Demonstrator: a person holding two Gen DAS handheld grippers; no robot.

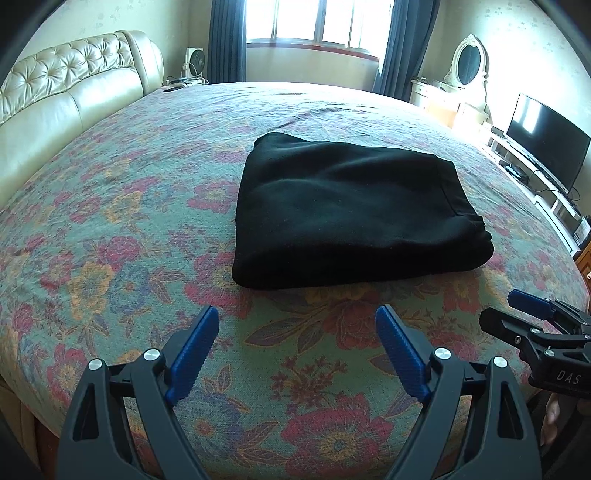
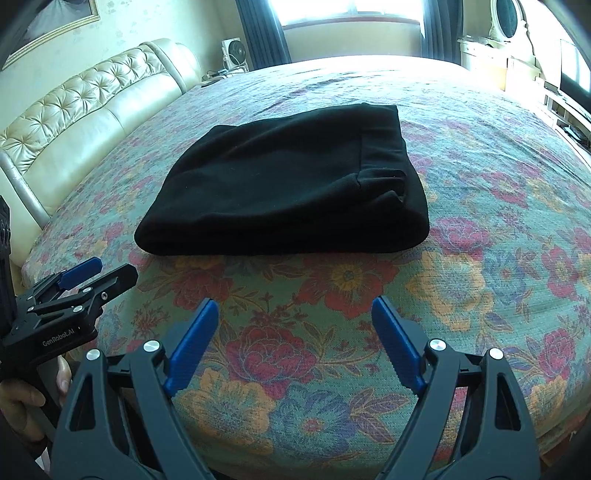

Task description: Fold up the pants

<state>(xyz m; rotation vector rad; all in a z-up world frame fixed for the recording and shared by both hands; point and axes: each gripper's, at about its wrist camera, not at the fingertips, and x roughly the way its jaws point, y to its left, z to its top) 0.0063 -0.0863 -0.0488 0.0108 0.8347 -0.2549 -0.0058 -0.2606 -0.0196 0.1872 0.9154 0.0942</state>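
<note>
We see the black pants point(image 1: 347, 210) point(image 2: 291, 181) folded into a thick, compact stack, lying flat on the floral bed point(image 1: 110, 258) point(image 2: 480, 295), near its front edge, waistband end toward the right. Our left hand-held gripper point(image 1: 297, 325) point(image 2: 98, 271) hangs spread wide and holds nothing, just short of the stack's near edge; our right hand-held gripper point(image 2: 295, 317) point(image 1: 513, 302) is likewise spread and holds nothing, beside the left one, clear of the cloth. Tufted headboard point(image 1: 74, 88) on the left, curtained window point(image 1: 314, 22) behind, TV point(image 1: 546, 140) at right.
</note>
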